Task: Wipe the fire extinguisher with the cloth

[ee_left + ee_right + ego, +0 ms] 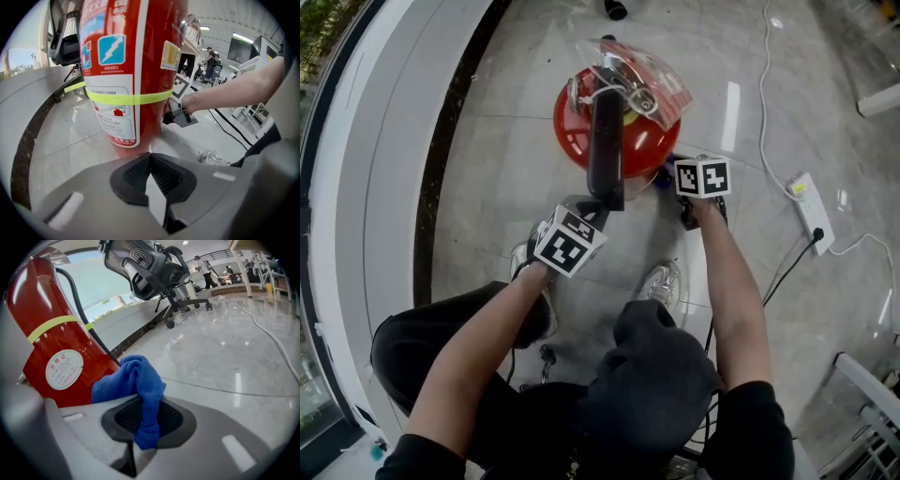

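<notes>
While the fire extinguisher (136, 56) stands upright on the glossy floor (506, 187) just beside a curved white ledge (384, 187), it is flanked by both grippers. The left gripper (151, 173) is held low against the labelled side with its jaws pressed together and nothing between them. The right gripper (140, 416) is kept at the opposite side, its jaws pinching the blue cloth (133, 378), which is bunched up close against the lower red wall.

For this wiping pass, it is judged that the cloth should be pressed flat against the cylinder and swept round it. The black hose (606, 150) and the yellow band (131, 97) should be avoided so that nothing is snagged. The cylinder is best steadied from the left so that it is not tipped.

Whether the cloth actually touches the paint cannot be told, nor whether the left gripper touches the hose. The valve is veiled by a clear plastic bag (647, 80). The small print on the round label (64, 370) cannot be read.
</notes>
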Action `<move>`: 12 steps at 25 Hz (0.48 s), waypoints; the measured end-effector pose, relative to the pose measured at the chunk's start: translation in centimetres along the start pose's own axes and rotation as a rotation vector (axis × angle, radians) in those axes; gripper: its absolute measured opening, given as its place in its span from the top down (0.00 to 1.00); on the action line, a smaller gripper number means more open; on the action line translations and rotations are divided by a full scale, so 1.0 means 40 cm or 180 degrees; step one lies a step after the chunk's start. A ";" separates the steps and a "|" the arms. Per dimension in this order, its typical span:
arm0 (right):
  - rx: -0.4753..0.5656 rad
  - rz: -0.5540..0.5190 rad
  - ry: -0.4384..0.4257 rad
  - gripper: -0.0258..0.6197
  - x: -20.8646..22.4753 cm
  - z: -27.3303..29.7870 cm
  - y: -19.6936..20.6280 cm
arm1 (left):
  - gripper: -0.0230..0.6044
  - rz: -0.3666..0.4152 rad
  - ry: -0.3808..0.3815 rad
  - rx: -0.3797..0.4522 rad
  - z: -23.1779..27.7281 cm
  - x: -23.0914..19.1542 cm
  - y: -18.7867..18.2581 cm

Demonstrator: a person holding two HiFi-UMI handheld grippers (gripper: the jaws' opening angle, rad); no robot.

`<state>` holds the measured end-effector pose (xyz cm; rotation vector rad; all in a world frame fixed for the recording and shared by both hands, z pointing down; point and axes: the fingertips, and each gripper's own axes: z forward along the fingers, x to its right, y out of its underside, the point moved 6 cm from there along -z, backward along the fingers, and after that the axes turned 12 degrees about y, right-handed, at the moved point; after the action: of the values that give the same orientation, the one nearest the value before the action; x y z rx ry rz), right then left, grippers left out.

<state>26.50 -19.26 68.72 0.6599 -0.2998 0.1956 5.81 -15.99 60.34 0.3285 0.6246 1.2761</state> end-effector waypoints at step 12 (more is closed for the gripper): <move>-0.0165 0.0134 -0.0383 0.85 -0.094 -0.097 0.158 | 0.95 -0.0051 -0.0109 0.0071 -0.022 0.066 -0.020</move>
<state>22.07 -12.25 68.15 0.6154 -0.4332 0.1880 6.32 -13.76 58.54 0.3624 0.6116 1.2466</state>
